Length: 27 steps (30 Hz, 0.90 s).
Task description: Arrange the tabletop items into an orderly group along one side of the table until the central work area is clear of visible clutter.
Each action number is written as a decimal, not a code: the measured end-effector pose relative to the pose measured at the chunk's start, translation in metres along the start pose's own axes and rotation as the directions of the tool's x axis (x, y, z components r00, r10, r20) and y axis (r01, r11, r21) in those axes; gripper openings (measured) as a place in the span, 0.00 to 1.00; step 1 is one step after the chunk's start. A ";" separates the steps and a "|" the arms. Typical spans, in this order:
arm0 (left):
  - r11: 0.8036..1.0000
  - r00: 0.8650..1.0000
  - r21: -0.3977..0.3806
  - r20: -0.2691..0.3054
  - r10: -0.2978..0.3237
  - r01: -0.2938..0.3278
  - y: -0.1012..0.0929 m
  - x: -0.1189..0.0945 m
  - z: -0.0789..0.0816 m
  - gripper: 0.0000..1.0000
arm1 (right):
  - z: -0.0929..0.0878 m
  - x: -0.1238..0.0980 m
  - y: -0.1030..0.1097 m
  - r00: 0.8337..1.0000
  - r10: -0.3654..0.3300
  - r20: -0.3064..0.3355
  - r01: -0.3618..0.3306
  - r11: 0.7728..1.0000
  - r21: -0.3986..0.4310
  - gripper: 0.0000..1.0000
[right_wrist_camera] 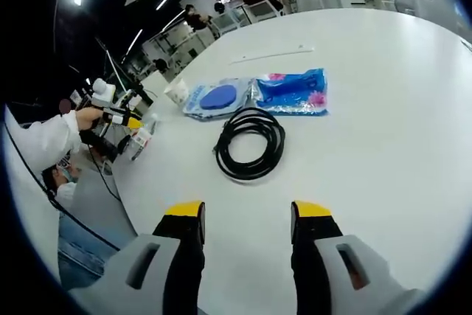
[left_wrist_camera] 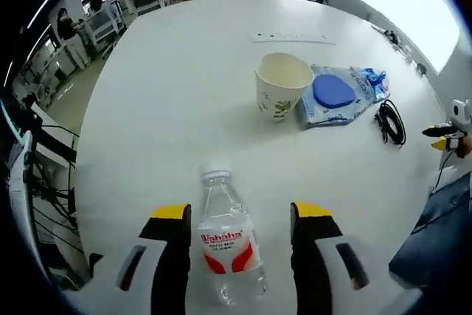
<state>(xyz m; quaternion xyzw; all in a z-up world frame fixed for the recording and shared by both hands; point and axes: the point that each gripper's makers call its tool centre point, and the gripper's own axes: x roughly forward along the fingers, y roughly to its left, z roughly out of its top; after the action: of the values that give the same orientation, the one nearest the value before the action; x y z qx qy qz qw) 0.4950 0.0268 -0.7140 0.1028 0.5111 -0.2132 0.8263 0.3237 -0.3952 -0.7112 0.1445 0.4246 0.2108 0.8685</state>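
A clear Wahaha water bottle with a red-and-white label lies on the white table between my left gripper's yellow-tipped jaws, which stand open with a gap on each side. Beyond it are a paper cup, a packet holding a blue disc and a coiled black cable. In the right gripper view the cable lies just ahead of my open, empty right gripper. Past it are a blue packet, the disc packet and the cup.
A thin white strip lies far across the table. A hand in a white sleeve holds the left gripper at the table's edge. Blue jeans show beside the table. Chairs, desks and people fill the room behind.
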 end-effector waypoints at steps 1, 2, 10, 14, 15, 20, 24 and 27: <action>1.000 1.000 -0.011 0.003 0.004 -0.004 0.003 0.003 0.002 0.51 | 0.000 0.000 0.000 1.000 -0.001 -0.002 0.001 1.000 0.002 0.45; 1.000 1.000 -0.016 0.002 0.004 -0.004 0.007 0.006 0.003 0.50 | 0.000 0.000 0.000 1.000 -0.002 -0.003 0.002 1.000 0.002 0.45; 0.998 1.000 -0.065 -0.023 0.020 -0.021 0.014 0.025 0.007 0.40 | -0.001 -0.001 -0.003 1.000 -0.011 -0.008 0.011 1.000 0.006 0.45; 0.997 0.999 -0.072 -0.034 0.022 -0.025 0.013 0.030 0.008 0.37 | -0.001 -0.001 -0.004 1.000 -0.017 -0.009 0.017 1.000 0.011 0.45; 0.997 0.999 -0.073 -0.038 0.023 -0.026 0.012 0.031 0.008 0.37 | -0.002 -0.001 -0.005 1.000 -0.018 -0.010 0.018 1.000 0.012 0.45; 0.996 0.998 -0.082 -0.044 0.040 -0.044 0.015 0.040 0.007 0.38 | -0.002 -0.002 -0.006 1.000 -0.024 -0.012 0.025 1.000 0.015 0.44; 0.994 0.997 -0.088 -0.044 0.067 -0.070 0.021 0.044 0.005 0.34 | -0.003 -0.004 -0.008 0.999 -0.030 -0.013 0.031 0.999 0.018 0.44; 0.991 0.996 -0.103 -0.042 0.083 -0.087 0.029 0.047 0.004 0.30 | -0.004 -0.005 -0.010 0.999 -0.037 -0.018 0.037 0.999 0.021 0.44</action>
<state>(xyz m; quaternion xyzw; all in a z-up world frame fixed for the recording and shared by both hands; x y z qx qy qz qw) 0.5292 0.0390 -0.7554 0.0854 0.5324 -0.1487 0.8290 0.3205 -0.4062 -0.7150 0.1442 0.4370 0.1915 0.8669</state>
